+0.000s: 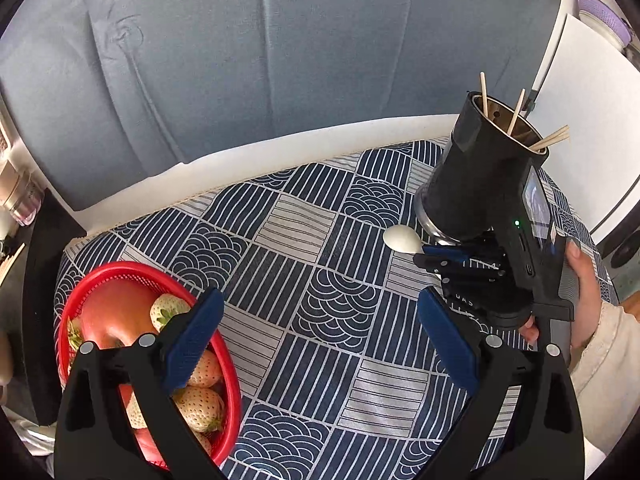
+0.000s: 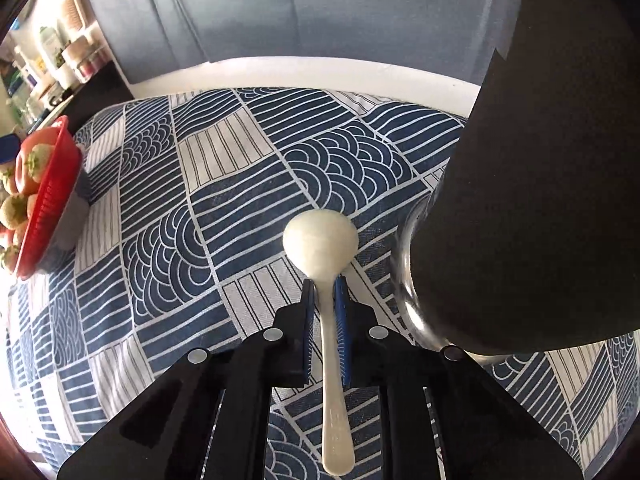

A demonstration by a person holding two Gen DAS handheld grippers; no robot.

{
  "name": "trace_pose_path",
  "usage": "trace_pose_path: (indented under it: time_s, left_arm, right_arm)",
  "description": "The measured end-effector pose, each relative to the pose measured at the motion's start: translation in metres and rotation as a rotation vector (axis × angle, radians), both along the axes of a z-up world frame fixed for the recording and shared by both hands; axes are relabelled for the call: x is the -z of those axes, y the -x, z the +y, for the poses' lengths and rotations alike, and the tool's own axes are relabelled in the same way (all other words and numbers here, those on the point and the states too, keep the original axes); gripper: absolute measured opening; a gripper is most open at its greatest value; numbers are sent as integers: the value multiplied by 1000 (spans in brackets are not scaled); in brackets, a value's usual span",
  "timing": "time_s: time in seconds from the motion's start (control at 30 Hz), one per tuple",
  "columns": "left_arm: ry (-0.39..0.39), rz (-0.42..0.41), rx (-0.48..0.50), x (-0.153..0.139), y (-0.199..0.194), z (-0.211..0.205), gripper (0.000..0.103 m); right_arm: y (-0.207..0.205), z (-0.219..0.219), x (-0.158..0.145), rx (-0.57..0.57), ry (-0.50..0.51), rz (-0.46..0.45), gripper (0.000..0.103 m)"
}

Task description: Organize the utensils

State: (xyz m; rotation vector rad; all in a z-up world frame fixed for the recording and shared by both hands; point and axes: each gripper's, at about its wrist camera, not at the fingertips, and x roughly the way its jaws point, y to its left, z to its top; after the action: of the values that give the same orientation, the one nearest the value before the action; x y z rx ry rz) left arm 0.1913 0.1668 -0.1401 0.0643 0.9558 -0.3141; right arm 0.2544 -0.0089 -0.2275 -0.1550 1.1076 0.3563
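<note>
A white spoon (image 2: 322,240) is pinched by its handle in my right gripper (image 2: 325,286), bowl pointing forward, just above the patterned tablecloth (image 2: 224,184). In the left wrist view the spoon (image 1: 401,239) sticks out of the right gripper (image 1: 432,254) beside the base of a black utensil holder (image 1: 480,176) with several wooden chopsticks (image 1: 550,140) in it. The holder (image 2: 540,200) fills the right of the right wrist view. My left gripper (image 1: 320,316) is open and empty above the cloth.
A red basket (image 1: 100,276) with an apple and pale strawberries sits at the table's left; it also shows in the right wrist view (image 2: 48,196). A grey-blue sofa back (image 1: 240,60) lies behind the table. Shelves with jars (image 2: 60,56) stand at far left.
</note>
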Motion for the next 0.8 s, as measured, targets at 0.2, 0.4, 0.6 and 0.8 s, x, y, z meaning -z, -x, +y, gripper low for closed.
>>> trace_pose_path:
  time_s: [0.2,0.4,0.6,0.8]
  left_arm:
    - [-5,38,29,11,10,-1,95]
    - [5,87,88,25,23,-15,95]
    - [39,115,113,39,26,-30,95]
    - [51,98,155,52,9,-44,92]
  right_arm:
    - [12,-3,-8,44,-153,59,8]
    - [29,-2,-32,63,-227,39,8]
    - [52,-5,-65,68,-322,-11,6]
    - [71,5,-89,54,-311,-58,0]
